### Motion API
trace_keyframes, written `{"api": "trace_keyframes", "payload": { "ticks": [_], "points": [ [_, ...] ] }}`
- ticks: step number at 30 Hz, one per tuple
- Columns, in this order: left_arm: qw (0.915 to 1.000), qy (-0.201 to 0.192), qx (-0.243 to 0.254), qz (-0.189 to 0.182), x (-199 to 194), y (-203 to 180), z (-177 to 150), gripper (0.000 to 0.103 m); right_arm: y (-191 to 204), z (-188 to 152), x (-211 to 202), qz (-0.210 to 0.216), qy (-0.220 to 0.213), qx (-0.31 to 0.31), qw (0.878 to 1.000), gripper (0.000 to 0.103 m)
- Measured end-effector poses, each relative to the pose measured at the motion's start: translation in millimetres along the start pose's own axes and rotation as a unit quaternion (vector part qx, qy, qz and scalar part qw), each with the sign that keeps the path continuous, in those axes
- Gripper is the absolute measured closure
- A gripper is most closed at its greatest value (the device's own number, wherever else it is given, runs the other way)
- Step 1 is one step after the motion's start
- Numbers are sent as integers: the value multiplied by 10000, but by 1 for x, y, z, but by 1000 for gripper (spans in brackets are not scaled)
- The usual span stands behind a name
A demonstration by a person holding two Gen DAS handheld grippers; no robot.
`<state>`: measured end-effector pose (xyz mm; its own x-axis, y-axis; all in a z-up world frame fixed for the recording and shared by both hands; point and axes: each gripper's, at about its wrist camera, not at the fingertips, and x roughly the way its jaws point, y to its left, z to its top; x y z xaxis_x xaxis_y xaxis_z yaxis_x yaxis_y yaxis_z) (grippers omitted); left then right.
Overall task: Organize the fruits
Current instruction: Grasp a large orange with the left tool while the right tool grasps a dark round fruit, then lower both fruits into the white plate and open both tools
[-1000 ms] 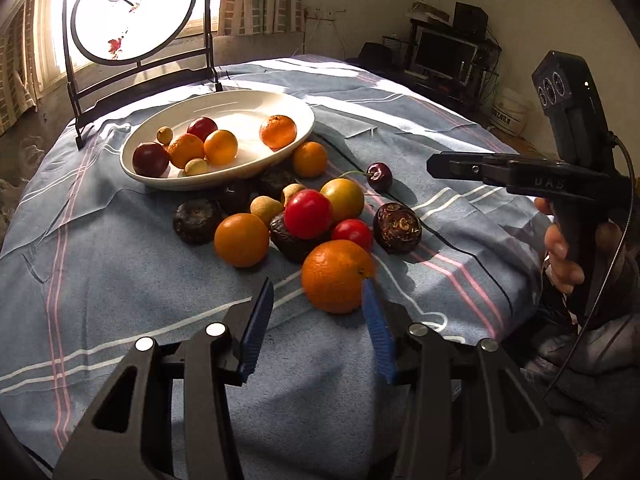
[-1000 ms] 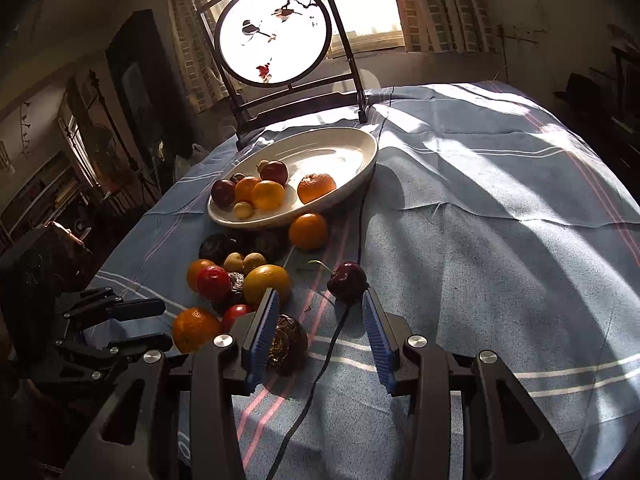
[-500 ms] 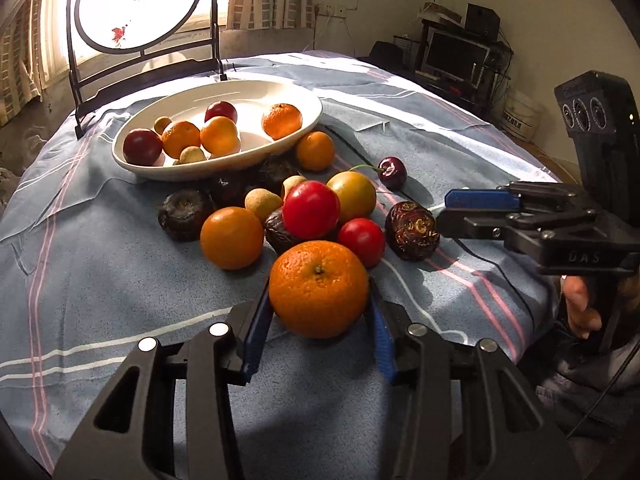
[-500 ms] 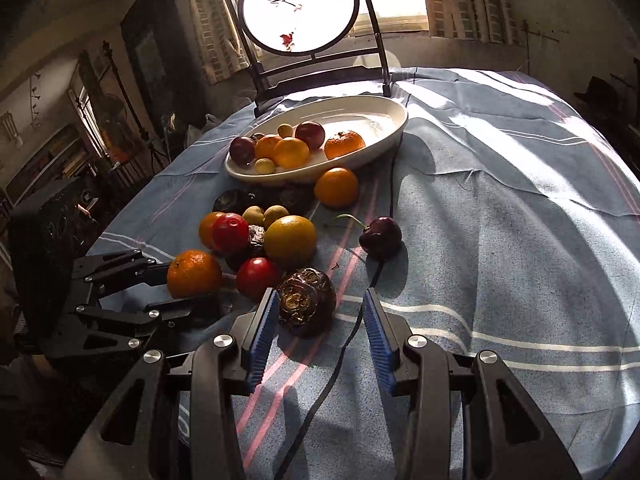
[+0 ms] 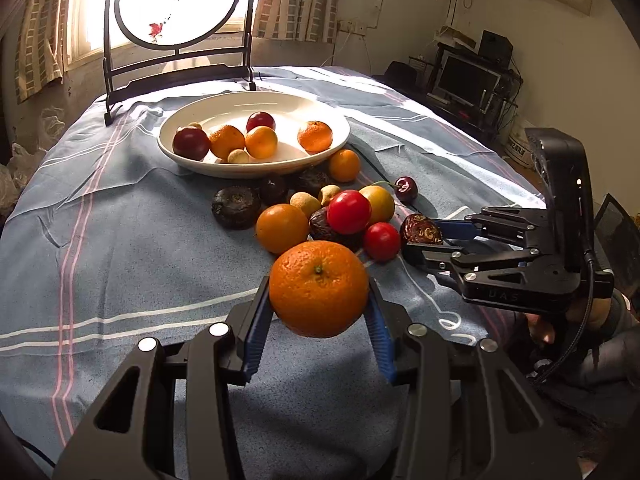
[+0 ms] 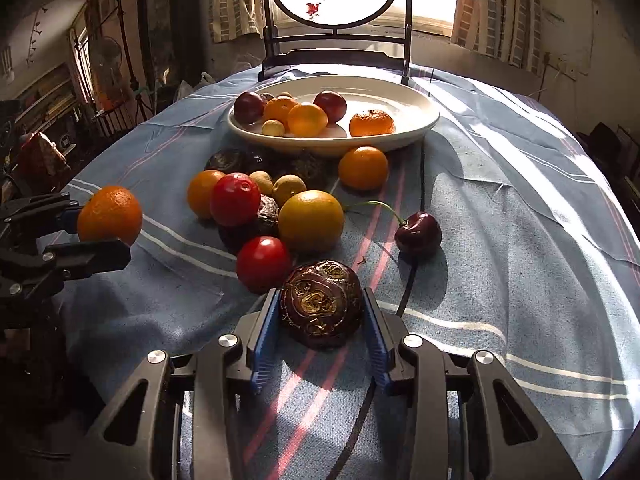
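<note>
**Both grippers loaded, bowl straight ahead**

Already the left gripper [image 5: 319,312] was clamped on a large orange [image 5: 318,288], its blue pads pressed to either flank of the fruit at the lower centre of the left wrist view. The orange appeared lifted clear of the striped cloth [image 5: 132,248], though that is a judgement from its shadow. From that tool the white bowl [image 5: 192,160] lay directly ahead and slightly left, in the upper middle of the frame, with the loose pile of fruit between them; carrying the orange there would mean passing over the pile.

Inside the bowl sat two dark red plums, three or four small oranges and a couple of pale little fruits, bunched toward its left side; its right half was bare.

Further right, the right gripper [image 6: 320,334] was closed around a dark wrinkled fruit [image 6: 321,303], which seemed to rest on the cloth. A cherry [image 6: 418,234] lay just beyond it to the right.
</note>
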<state>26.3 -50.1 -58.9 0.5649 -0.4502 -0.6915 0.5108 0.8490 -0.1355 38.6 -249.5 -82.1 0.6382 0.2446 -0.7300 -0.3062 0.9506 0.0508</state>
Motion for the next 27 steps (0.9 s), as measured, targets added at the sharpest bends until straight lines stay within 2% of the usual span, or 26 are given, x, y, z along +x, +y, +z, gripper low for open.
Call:
{"api": "trace_keyframes", "payload": {
  "ticks": [6, 12, 16, 20, 24, 27],
  "points": [
    [9999, -144, -40, -27, -3, 6, 15, 60, -20, 16, -27, 259, -347, 300, 9986, 63],
    [9995, -302, -35, 31, 11, 17, 60, 60, -47, 70, -28, 434, -600, 567, 9956, 63],
    [9994, -317, -42, 145, 36, 31, 99, 60, -60, 116, -2, 582, -588, 690, 9942, 63],
    [9988, -210, -266, 351, 75, 58, 135, 59, -67, 150, 43, 500, -403, 786, 9948, 63],
    [9967, 75, -643, 499, 115, 87, 158, 59, -68, 168, 79, 269, -298, 832, 9957, 63],
    [9953, 202, -728, 611, 128, 95, 162, 58, -66, 174, 87, 173, -327, 807, 9961, 62]
  ]
}}
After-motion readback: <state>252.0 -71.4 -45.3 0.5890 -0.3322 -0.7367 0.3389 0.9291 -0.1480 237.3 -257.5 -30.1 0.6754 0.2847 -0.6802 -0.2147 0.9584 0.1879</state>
